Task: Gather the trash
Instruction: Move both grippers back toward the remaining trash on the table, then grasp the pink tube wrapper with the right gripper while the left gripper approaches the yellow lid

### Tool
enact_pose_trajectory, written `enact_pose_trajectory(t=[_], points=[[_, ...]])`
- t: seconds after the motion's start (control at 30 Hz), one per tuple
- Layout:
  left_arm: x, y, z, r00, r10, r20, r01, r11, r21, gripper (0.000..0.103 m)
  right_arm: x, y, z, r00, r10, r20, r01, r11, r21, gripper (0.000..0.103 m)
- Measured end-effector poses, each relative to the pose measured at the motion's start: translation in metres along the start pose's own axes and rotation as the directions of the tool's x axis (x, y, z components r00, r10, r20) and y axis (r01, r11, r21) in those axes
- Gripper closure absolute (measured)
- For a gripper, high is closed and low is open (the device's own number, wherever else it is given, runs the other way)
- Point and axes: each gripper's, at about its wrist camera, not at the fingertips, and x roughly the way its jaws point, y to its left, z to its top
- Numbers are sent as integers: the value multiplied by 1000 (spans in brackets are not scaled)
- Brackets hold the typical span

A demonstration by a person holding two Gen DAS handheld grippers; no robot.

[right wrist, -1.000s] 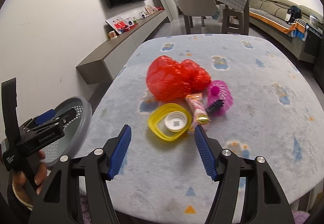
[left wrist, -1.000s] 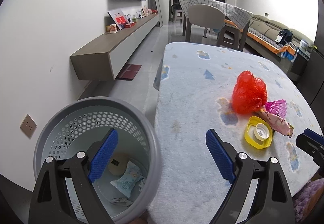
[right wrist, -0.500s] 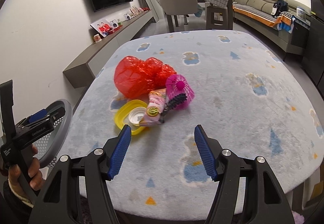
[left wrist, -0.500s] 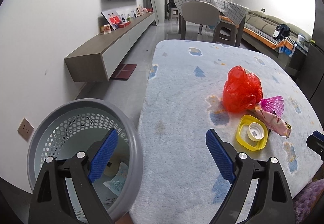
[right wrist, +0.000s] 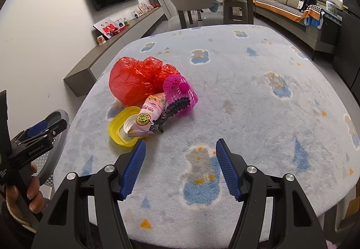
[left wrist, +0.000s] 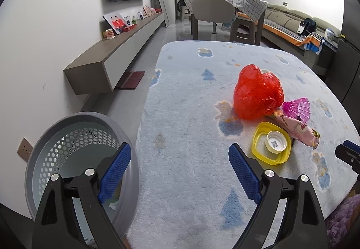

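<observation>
A pile of trash lies on the pale blue rug-covered table [right wrist: 247,82]: a crumpled red plastic bag [right wrist: 135,82] [left wrist: 256,96], a pink net [right wrist: 180,91] [left wrist: 297,107], a pink snack wrapper [right wrist: 150,109] [left wrist: 297,132] and a yellow lid [right wrist: 119,127] [left wrist: 270,143] with a white cap [left wrist: 275,142] in it. My right gripper [right wrist: 180,170] is open and empty, just in front of the pile. My left gripper [left wrist: 180,172] is open and empty, over the table's left edge beside a grey perforated bin [left wrist: 74,147], which holds some wrappers.
The bin stands on the floor left of the table, near the wall. A low wall shelf [left wrist: 112,55] runs behind it. A chair [left wrist: 211,12], a checkered dining table and a sofa [left wrist: 292,19] stand at the far end of the room.
My left gripper has drawn back and turned right, away from the bin towards the table. My right gripper has shifted right, so the pile now sits to its left.
</observation>
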Motion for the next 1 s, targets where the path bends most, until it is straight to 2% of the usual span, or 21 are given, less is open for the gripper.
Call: enact_pose_trajectory(t=[0.37, 0.53, 0.73, 0.77, 0.93, 1.0], points=[[8, -13, -1, 1000, 1, -12, 0, 999, 33, 16, 22, 24, 35, 998, 49, -25, -50, 997, -65, 41], [9, -14, -1, 1000, -2, -13, 2, 999, 32, 16, 49, 40, 51, 997, 40, -70, -46, 994, -101, 41], [11, -16, 0, 1000, -10, -15, 11, 999, 35, 16, 74, 48, 53, 993, 9, -114, -23, 992, -123, 41], [11, -16, 1, 1000, -12, -15, 12, 999, 35, 16, 77, 48, 53, 993, 7, -119, -21, 992, -121, 43], [11, -16, 0, 1000, -19, -15, 20, 999, 36, 16, 86, 49, 48, 989, -6, -151, -14, 991, -130, 63], [10, -17, 0, 1000, -21, -12, 21, 999, 38, 16, 88, 50, 47, 987, -5, -161, -16, 991, -135, 79]])
